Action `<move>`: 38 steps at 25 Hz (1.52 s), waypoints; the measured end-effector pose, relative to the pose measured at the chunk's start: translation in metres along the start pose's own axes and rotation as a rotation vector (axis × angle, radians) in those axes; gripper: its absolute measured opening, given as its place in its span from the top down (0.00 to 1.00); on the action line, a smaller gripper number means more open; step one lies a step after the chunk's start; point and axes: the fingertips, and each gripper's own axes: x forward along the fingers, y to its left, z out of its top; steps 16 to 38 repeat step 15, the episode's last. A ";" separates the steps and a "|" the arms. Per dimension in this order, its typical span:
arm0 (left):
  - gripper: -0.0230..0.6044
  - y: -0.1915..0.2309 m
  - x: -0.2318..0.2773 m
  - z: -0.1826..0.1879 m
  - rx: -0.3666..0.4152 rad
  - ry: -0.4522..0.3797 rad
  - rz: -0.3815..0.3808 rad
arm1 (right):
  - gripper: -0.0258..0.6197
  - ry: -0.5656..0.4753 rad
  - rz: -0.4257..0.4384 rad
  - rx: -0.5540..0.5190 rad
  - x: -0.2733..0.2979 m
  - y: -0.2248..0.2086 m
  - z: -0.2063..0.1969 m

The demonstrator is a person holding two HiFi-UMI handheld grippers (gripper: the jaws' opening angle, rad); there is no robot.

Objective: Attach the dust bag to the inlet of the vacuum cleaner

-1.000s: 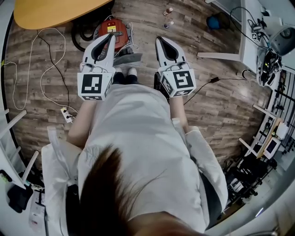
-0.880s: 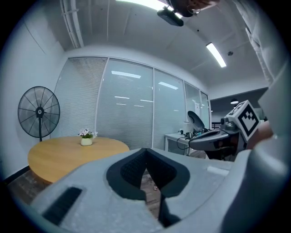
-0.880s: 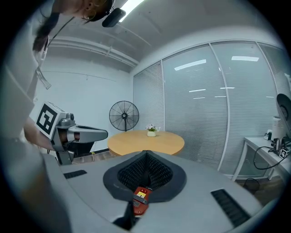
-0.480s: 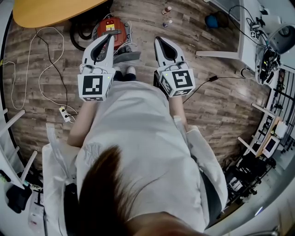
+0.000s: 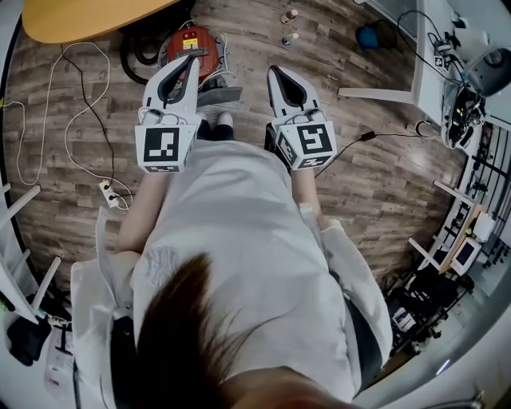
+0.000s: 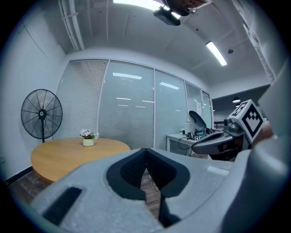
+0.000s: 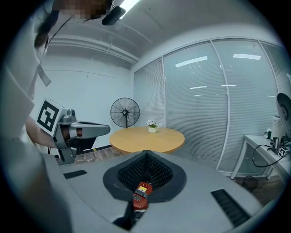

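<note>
A red canister vacuum cleaner (image 5: 192, 41) stands on the wood floor ahead of the person's feet. A flat grey part (image 5: 219, 97) lies against its near side; I cannot tell whether it is the dust bag or a lid. My left gripper (image 5: 192, 59) is held level above the vacuum, its jaws shut with nothing between them. Beside it, the right gripper (image 5: 275, 70) is also shut and empty. In the right gripper view the vacuum (image 7: 142, 194) shows through the slit below the closed jaws. Each gripper view shows the other gripper alongside.
A round wooden table (image 5: 88, 20) stands beyond the vacuum, with a black hose (image 5: 134, 62) under its edge. White cables and a power strip (image 5: 107, 192) lie on the floor at left. Small bottles (image 5: 289, 24) and a white desk (image 5: 431, 76) are at right.
Both grippers have kept their places and stay shut. Only the head view has drifted slightly, so the vacuum sits a little higher in the picture.
</note>
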 end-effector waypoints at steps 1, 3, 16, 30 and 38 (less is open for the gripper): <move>0.94 0.000 0.000 0.000 -0.001 0.001 0.001 | 0.96 0.002 0.001 -0.001 0.000 -0.001 -0.001; 0.94 -0.001 0.001 -0.001 -0.001 0.003 0.003 | 0.96 0.003 0.003 0.000 0.000 -0.001 -0.002; 0.94 0.002 0.007 -0.008 0.001 0.025 0.013 | 0.96 0.006 0.015 0.005 0.008 -0.007 -0.003; 0.94 0.002 0.007 -0.008 0.001 0.025 0.013 | 0.96 0.006 0.015 0.005 0.008 -0.007 -0.003; 0.94 0.002 0.007 -0.008 0.001 0.025 0.013 | 0.96 0.006 0.015 0.005 0.008 -0.007 -0.003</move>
